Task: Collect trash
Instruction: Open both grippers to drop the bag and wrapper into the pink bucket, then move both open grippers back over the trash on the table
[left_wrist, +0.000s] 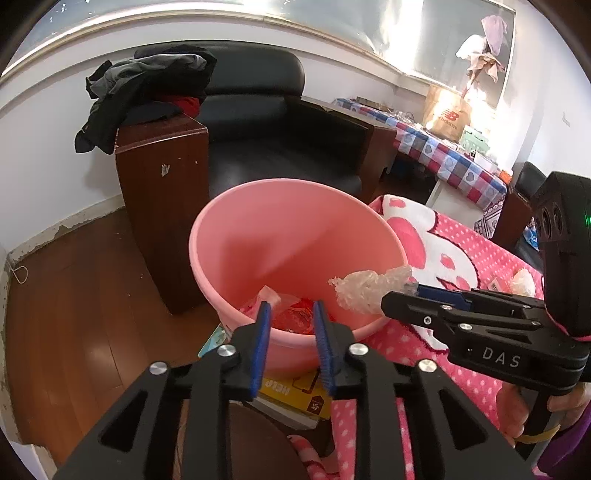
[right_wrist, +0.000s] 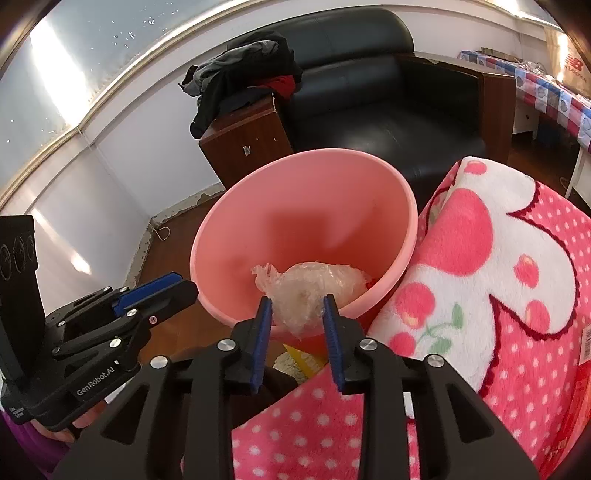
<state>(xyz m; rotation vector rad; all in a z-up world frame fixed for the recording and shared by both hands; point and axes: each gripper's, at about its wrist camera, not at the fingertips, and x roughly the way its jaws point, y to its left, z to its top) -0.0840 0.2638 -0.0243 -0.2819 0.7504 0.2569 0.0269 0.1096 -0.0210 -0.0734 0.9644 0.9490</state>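
Already the pink bin (left_wrist: 295, 236) held some trash: red and clear wrappers (left_wrist: 291, 314) lay at its bottom. The right tool (right_wrist: 297, 314) gripped a crumpled plastic wad (right_wrist: 306, 291) between its blue pads, poised over the bin's near rim; from the left wrist view the wad (left_wrist: 365, 291) hung at the rim's 3 o'clock side. The left tool (left_wrist: 291, 321) stood released, jaws apart, holding nothing, aimed at the bin. By my reading, this piece still needed dropping in. A white scrap (left_wrist: 522, 282) on the pink blanket (left_wrist: 461, 258) at 3 o'clock probably remained to collect.
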